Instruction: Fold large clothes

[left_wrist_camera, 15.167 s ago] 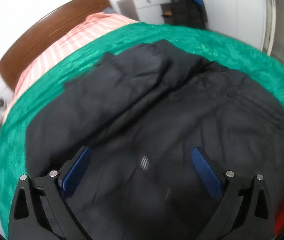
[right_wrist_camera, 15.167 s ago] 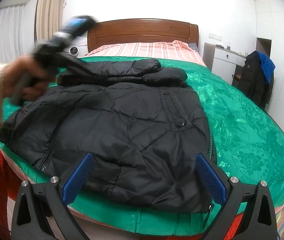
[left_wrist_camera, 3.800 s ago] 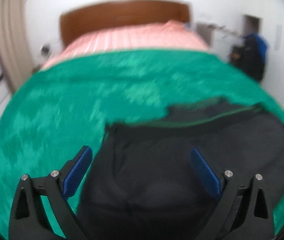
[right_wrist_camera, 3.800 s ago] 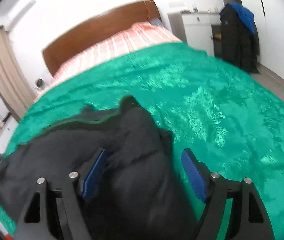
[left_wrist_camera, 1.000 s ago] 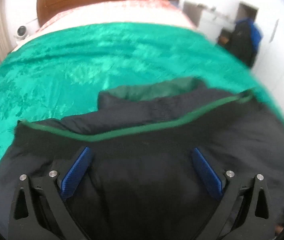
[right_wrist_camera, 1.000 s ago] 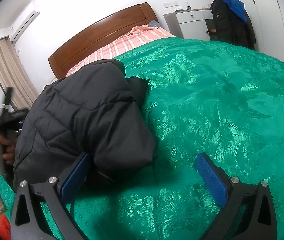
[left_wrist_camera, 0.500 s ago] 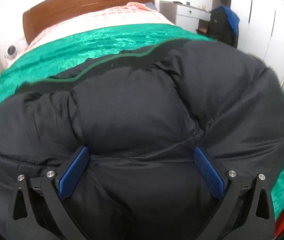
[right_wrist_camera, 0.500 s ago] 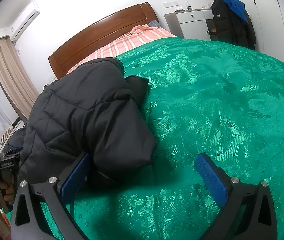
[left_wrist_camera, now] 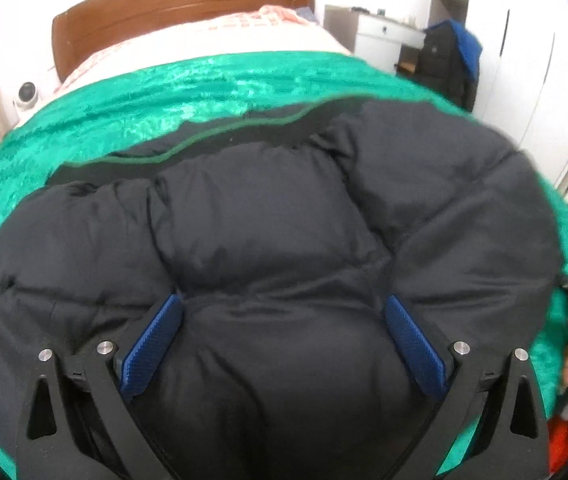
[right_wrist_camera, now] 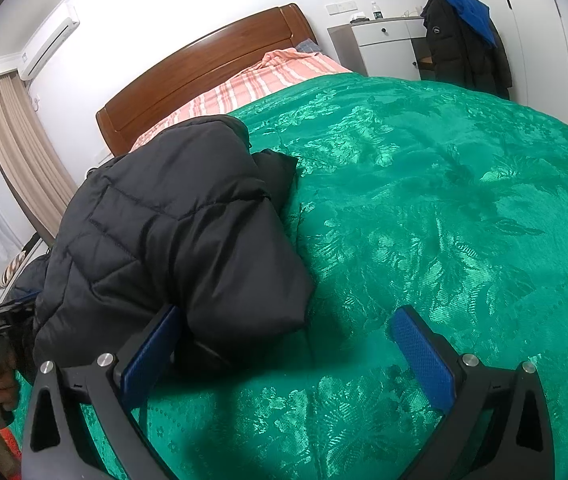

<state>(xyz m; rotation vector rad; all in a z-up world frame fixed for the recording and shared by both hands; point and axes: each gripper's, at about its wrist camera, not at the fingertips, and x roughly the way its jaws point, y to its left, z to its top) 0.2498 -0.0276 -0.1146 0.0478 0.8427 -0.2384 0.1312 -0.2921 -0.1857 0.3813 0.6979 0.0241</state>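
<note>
The left gripper (left_wrist_camera: 282, 336) is spread wide and pushed right into the puffy black jacket (left_wrist_camera: 268, 220), which is bunched up on the green bedspread (left_wrist_camera: 156, 92). A wooden headboard (left_wrist_camera: 180, 4) and a white dresser (left_wrist_camera: 380, 40) can be seen behind.

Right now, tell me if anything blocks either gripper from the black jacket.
Nothing visible does. The left gripper is open with the folded black jacket bulging between its fingers; the right gripper is open beside the bundle, over bare green bedspread.
</note>
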